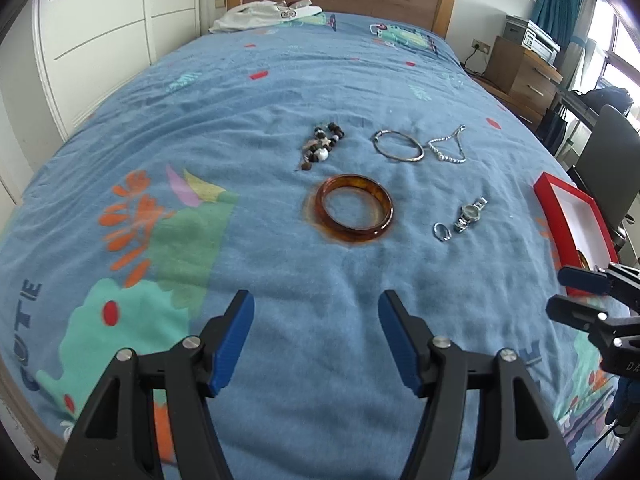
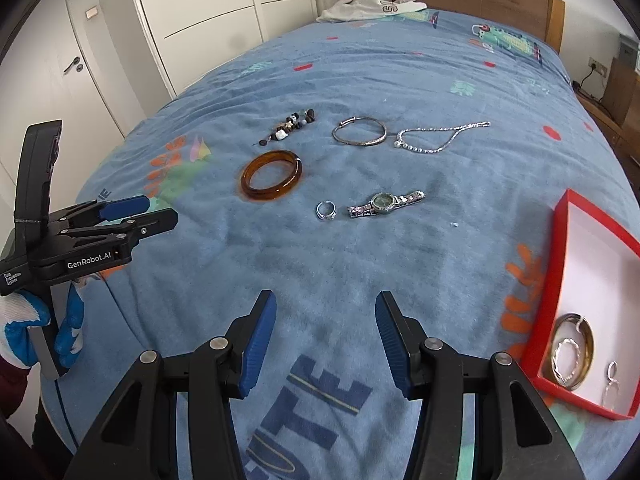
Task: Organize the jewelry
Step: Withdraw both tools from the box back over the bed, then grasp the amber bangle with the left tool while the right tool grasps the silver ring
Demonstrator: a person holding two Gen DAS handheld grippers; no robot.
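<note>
1. left wrist view: the left gripper (image 1: pixel 316 312) has its fingers spread wide and empty above the bed (image 1: pixel 280 92). the amber bangle (image 1: pixel 353 209) lies flat straight ahead of them. relative to the bangle, the beaded bracelet (image 1: pixel 322 146) is beyond-left, the watch (image 1: pixel 470 214) to the right. the red box (image 1: pixel 576 232) is cut by the frame edge, its contents mostly hidden.

2. right wrist view: the right gripper (image 2: pixel 326 326) is also spread and empty. the watch (image 2: pixel 384 203) lies ahead, long axis crosswise to the fingers, the ring (image 2: pixel 326 210) just beside it; i judge this hand nearer to both. only here do the box's (image 2: pixel 560 248) stowed pieces show.
</note>
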